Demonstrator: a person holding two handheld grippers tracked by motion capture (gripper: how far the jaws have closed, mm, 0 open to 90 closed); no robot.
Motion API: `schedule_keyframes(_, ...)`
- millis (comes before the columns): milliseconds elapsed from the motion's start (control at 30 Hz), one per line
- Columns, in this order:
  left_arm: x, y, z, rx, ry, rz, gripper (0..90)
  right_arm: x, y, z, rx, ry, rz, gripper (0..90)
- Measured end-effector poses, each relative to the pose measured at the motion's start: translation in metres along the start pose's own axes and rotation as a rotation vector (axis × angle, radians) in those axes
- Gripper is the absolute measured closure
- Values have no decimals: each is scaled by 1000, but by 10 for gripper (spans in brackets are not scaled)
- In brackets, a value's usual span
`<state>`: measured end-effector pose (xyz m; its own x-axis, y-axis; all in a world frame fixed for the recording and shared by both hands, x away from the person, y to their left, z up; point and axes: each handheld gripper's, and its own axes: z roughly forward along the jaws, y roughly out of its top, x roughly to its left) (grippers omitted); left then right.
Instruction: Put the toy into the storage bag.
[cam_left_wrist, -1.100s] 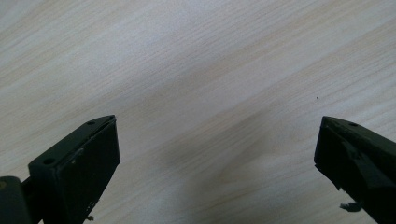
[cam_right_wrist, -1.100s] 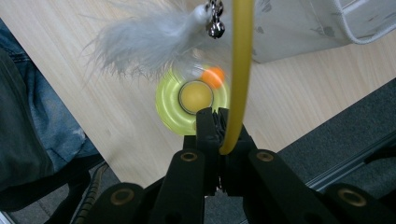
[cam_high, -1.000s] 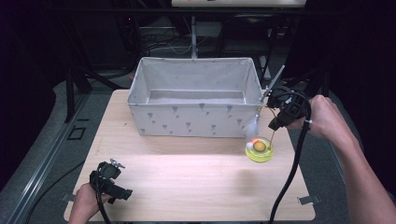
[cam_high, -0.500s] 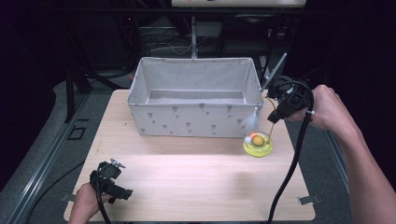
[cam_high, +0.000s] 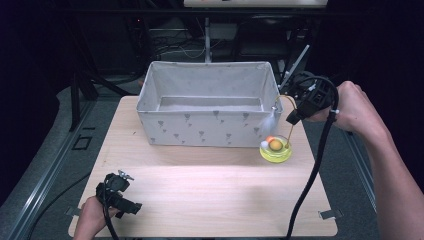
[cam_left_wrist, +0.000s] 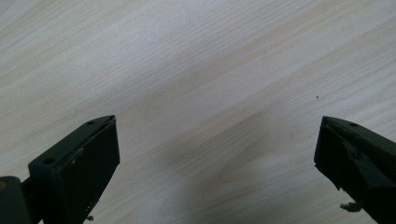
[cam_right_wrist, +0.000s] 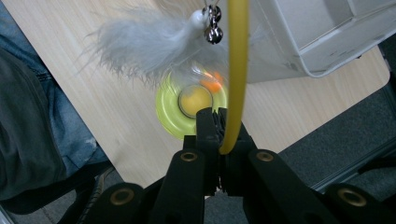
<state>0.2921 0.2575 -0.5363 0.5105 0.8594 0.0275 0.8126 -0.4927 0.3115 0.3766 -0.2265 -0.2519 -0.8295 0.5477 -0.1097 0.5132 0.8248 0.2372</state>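
In the high view the right gripper (cam_high: 292, 117) hangs above the table's right side, clamped on the yellow wand (cam_high: 290, 132) of a cat toy (cam_high: 275, 149); its green round base sits just near of the grey fabric bin (cam_high: 210, 107), a white feather (cam_high: 270, 120) dangling beside it; the left gripper (cam_high: 131, 206) rests at the near left of the table (cam_high: 210, 195). Left gripper view: jaws spread wide over bare wood (cam_left_wrist: 210, 70), nothing between them. Right gripper view: jaws pinch the wand (cam_right_wrist: 236, 70); feather (cam_right_wrist: 149, 44) and small bells (cam_right_wrist: 213, 23) hang over the base (cam_right_wrist: 187, 105).

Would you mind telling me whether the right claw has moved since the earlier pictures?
Yes. The right claw, shut on the yellow wand of a cat toy, has risen against the fabric bin, lifting the toy's round base.
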Motion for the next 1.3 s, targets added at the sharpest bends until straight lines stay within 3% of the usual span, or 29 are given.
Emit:
schedule_keyframes(800, 0, 0, 1, 4, -2, 1, 2, -5, 17, -26, -12, -5, -7, 883)
schedule_keyframes(933, 0, 0, 1, 5, -2, 1, 2, -6, 19, -30, -42, -5, 10, 883)
schedule_keyframes(1300, 0, 0, 1, 7, -6, 3, 2, -9, 30, -44, -35, -20, -2, 882)
